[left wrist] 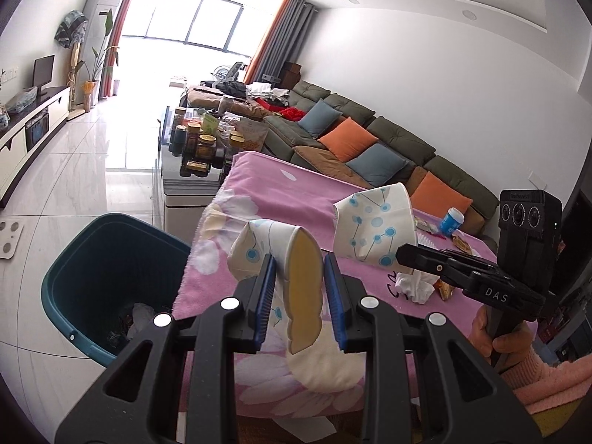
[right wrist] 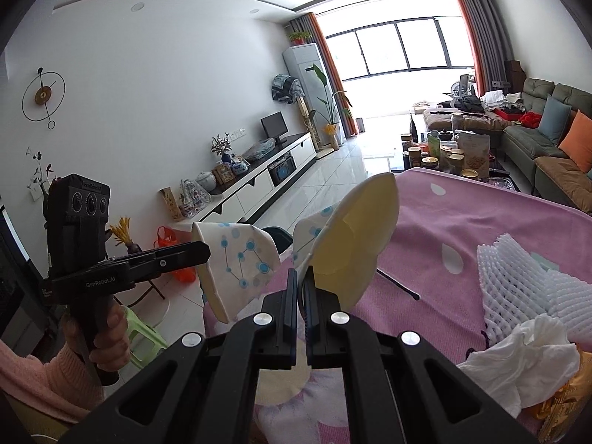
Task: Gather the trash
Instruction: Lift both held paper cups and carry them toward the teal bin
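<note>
My left gripper (left wrist: 299,277) is shut on a crushed paper cup (left wrist: 292,259), white with blue dots, held above the edge of the pink-covered table (left wrist: 259,181). My right gripper (right wrist: 300,288) is shut on the rim of a second crushed paper cup (right wrist: 355,240); this cup shows in the left wrist view (left wrist: 373,222), and the left cup shows in the right wrist view (right wrist: 236,259). A dark teal trash bin (left wrist: 107,270) stands on the floor left of the table, with some trash inside. A crumpled tissue (right wrist: 518,359) and white foam fruit net (right wrist: 518,288) lie on the table.
Snack wrappers (left wrist: 444,288) and a small blue container (left wrist: 451,220) lie on the cloth. A coffee table with several jars (left wrist: 199,140) stands beyond. A green sofa (left wrist: 370,137) runs along the right. A TV cabinet (right wrist: 259,181) lines the far wall.
</note>
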The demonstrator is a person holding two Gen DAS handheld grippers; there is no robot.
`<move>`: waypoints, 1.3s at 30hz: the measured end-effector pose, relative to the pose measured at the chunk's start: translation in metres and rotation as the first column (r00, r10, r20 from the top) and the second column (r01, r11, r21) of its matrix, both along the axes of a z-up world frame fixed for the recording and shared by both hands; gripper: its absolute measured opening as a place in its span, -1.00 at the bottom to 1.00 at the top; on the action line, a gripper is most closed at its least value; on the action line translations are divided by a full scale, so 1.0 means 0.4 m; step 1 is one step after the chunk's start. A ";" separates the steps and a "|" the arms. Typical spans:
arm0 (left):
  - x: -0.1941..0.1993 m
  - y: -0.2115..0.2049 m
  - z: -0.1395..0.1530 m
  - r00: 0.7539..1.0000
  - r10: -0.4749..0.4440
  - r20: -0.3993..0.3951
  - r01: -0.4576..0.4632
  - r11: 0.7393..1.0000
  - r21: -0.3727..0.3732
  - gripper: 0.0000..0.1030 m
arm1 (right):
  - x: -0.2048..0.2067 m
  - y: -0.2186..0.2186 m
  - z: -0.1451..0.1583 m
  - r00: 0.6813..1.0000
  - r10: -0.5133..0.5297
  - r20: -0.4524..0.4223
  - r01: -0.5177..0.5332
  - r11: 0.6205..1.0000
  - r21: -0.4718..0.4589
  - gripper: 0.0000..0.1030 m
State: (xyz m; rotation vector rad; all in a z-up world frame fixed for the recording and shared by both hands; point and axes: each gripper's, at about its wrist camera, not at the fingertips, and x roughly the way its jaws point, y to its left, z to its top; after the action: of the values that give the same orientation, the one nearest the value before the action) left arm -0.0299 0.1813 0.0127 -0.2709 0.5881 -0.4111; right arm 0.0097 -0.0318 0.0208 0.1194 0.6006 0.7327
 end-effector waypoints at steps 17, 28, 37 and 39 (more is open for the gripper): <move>0.021 0.140 -0.005 0.988 0.152 -0.012 -0.151 0.988 0.029 -0.48 | 0.048 0.189 0.000 0.985 0.171 -0.030 -0.172 0.985 -0.026 -0.95; 0.043 0.201 -0.029 0.976 0.213 -0.035 -0.212 0.977 0.036 -0.47 | 0.072 0.281 -0.003 0.975 0.220 -0.041 -0.222 0.973 -0.063 -0.95; 0.068 0.234 -0.058 0.966 0.253 -0.056 -0.250 0.967 0.042 -0.47 | 0.090 0.325 -0.005 0.970 0.238 -0.053 -0.242 0.967 -0.084 -0.95; 0.067 0.237 -0.062 0.964 0.258 -0.059 -0.256 0.966 0.042 -0.47 | 0.094 0.334 -0.006 0.969 0.240 -0.056 -0.244 0.966 -0.089 -0.95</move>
State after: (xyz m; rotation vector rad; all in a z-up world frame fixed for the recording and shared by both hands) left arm -0.0032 0.2759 -0.0121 -0.3242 0.6130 -0.1412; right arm 0.0471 0.1016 0.0183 -0.0277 0.6995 0.9386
